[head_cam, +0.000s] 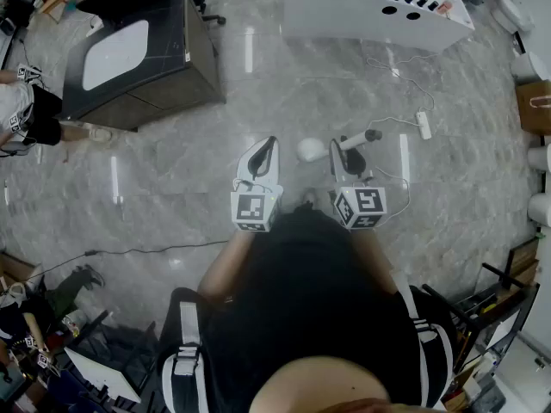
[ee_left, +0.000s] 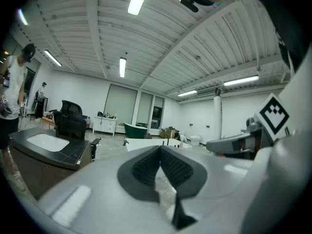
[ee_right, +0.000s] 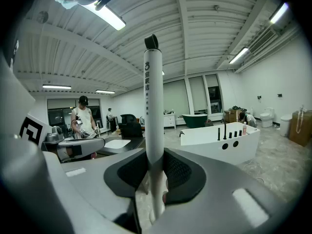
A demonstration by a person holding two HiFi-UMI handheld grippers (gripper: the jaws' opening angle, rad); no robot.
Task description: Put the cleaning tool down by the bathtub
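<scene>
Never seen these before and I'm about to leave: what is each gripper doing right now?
Left gripper: closed, nothing in it.
Right gripper: closed on the cleaning tool, by its white handle.

The left gripper and right gripper hang side by side above the floor, just before the person; the cleaning tool stands between the right gripper's jaws; the bathtub lies ahead to the right, well apart; the sink cabinet lies ahead to the left; a power strip lies on the floor between right gripper and bathtub; a bystander stands left of the cabinet.
</scene>
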